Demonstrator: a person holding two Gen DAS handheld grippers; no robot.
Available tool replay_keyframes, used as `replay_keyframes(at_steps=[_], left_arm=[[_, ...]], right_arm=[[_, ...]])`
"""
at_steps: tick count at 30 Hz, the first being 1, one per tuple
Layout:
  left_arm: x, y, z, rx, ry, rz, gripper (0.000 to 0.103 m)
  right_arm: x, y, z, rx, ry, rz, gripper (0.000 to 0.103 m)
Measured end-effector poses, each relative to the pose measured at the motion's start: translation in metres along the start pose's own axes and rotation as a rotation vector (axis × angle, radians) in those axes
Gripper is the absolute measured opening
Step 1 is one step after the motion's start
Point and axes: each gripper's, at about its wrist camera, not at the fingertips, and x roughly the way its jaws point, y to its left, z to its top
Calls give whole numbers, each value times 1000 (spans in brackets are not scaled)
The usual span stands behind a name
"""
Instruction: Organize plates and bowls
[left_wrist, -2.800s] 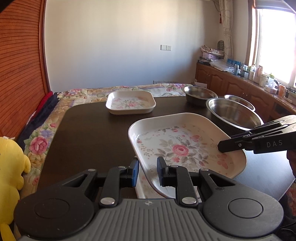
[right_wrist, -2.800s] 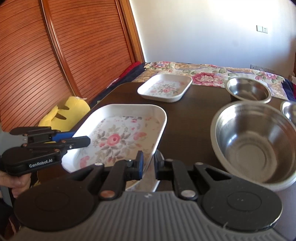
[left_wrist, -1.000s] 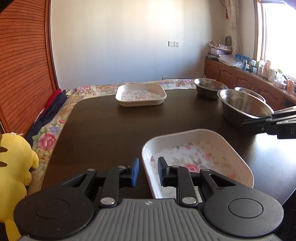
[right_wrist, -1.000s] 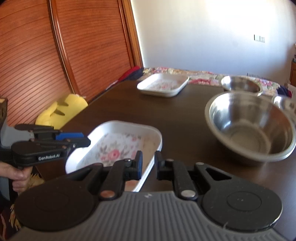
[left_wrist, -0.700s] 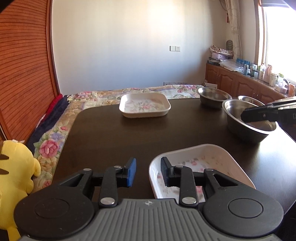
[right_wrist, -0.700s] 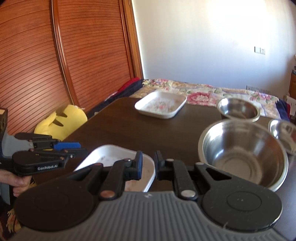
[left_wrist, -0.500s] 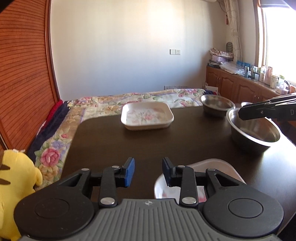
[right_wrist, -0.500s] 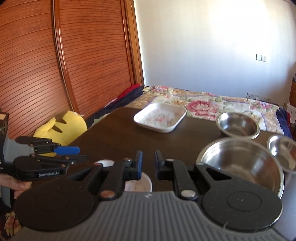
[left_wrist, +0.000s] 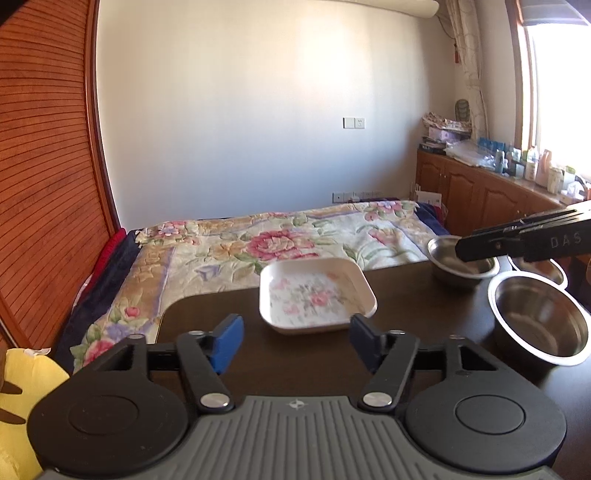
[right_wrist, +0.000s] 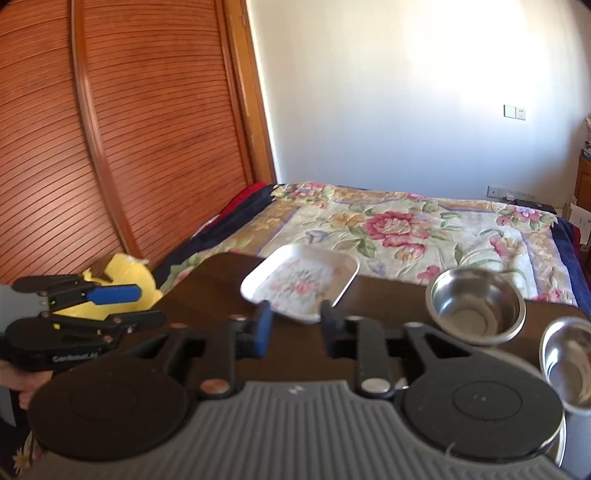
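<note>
Both tools are clear of any load. The left gripper (left_wrist: 295, 341) has its jaws apart and opening, with nothing between the blue pads (left_wrist: 226, 343); the right gripper (right_wrist: 295, 326) has a narrower gap, also opening, and is likewise empty. The reference item is the floral plate (left_wrist: 314, 295), a white rectangular dish resting flat near the far edge of the dark table (left_wrist: 406, 314), just short of the flowered bedspread (left_wrist: 295, 240). To the right of the floral plate stands a small steel bowl (right_wrist: 476, 306); nearer than that bowl lie a large steel bowl (left_wrist: 539, 325) and a third steel bowl (left_wrist: 539, 267), mostly hidden behind it. The step in hand appears to be an approach to the floral plate for collection. Recommended procedure: widen both jaws fully before contact; bring one gripper to each short side of the floral plate; seat the pads over the raised rim, not against the sloped wall; close evenly on both sides; lift level. Keep the right gripper's path clear of the small steel bowl, which stands near the plate's right corner.
</note>
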Motion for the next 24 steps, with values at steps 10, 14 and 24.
replay_keyframes(at_steps=[10, 14, 24], left_arm=[[42, 26, 12, -34, 18, 11, 77], [60, 32, 13, -29, 31, 13, 77], [101, 35, 13, 13, 71, -8, 74]], right_arm=[[41, -8, 15, 9, 31, -46, 55], [59, -12, 20, 27, 56, -48, 58], [104, -21, 30, 53, 135, -60, 57]])
